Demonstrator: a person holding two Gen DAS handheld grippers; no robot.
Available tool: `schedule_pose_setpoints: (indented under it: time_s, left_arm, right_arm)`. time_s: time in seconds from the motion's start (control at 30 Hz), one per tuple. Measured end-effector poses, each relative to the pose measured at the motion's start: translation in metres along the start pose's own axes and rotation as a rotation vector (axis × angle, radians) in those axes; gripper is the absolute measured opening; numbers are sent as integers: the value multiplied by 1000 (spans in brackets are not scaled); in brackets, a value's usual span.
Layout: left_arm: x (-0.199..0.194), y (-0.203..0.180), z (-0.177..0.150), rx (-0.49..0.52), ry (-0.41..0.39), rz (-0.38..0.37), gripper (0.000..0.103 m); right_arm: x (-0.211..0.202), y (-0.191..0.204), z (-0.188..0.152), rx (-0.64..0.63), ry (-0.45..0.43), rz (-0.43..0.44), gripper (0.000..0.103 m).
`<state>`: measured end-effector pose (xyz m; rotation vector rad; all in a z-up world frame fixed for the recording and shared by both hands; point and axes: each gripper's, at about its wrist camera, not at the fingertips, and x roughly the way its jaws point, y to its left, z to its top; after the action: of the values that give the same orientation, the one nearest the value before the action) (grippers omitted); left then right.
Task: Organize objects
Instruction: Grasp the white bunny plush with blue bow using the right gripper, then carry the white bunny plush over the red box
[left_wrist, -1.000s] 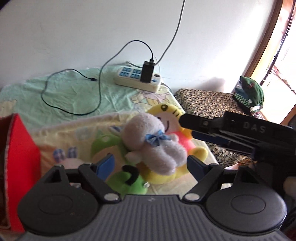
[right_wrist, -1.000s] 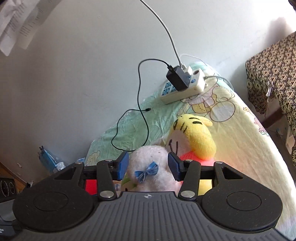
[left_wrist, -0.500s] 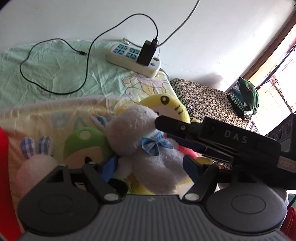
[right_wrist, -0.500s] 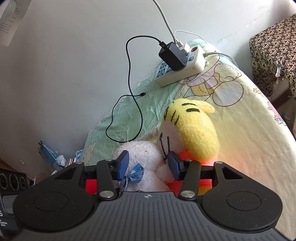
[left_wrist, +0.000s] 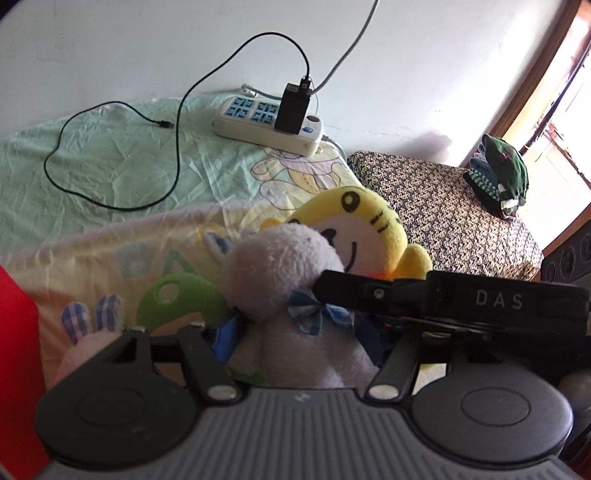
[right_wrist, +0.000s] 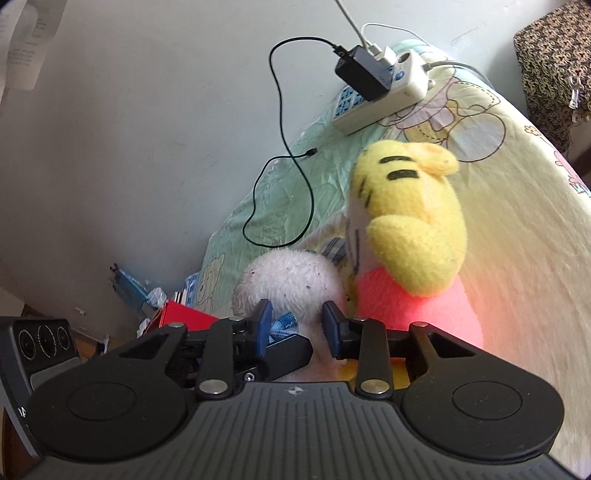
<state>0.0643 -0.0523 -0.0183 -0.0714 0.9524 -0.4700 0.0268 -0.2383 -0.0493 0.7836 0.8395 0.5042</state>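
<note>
A white plush with a blue bow (left_wrist: 288, 280) lies on the bed, against a yellow tiger plush (left_wrist: 354, 225) with a pink body (right_wrist: 413, 306). My left gripper (left_wrist: 299, 339) has its blue pads on both sides of the white plush's body. My right gripper (right_wrist: 295, 328) reaches in from the right and its pads sit either side of the white plush's neck (right_wrist: 291, 284); it shows as a black bar (left_wrist: 443, 302) in the left wrist view. A green plush (left_wrist: 177, 299) lies under the white one.
A white power strip (left_wrist: 269, 125) with a black charger and looping cable (left_wrist: 110, 170) lies near the wall. A red box (left_wrist: 18, 369) stands at the left. A patterned table (left_wrist: 443, 214) with a green cap (left_wrist: 502, 170) is at the right.
Both grippers moved in on the white plush. The left gripper's pads now flank its body and the right gripper's pads have come round its neck from beside the tiger.
</note>
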Motion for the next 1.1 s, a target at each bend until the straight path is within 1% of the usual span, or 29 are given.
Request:
schedule_pose_setpoints:
  time_s: [0.17,0.3,0.43,0.6,0.87,1.1]
  left_arm:
    - [-15,-6,-5,30,-33,39,66]
    - [-32,-6,-10,32,-61,52,66]
    - [-50,-3,-19,20,-86,52,66]
    - [-69,-7,-30,32,-123,82,66]
    - [-89,-10,-48,39,-149,132,66]
    - [-117,-1,-61,31,-201,180,66]
  right_arm:
    - [-6,22,-2,-93,-8,20,34]
    - [-7,28,-7,-95,1,37,34]
    - [-12,42,-14,-138,-1,52,34]
    - [-16,54,-24,-158,-5,62,34]
    - [-14,68,-40,-172,2,91,34]
    - [-4,98,-55,-205,2,124,34]
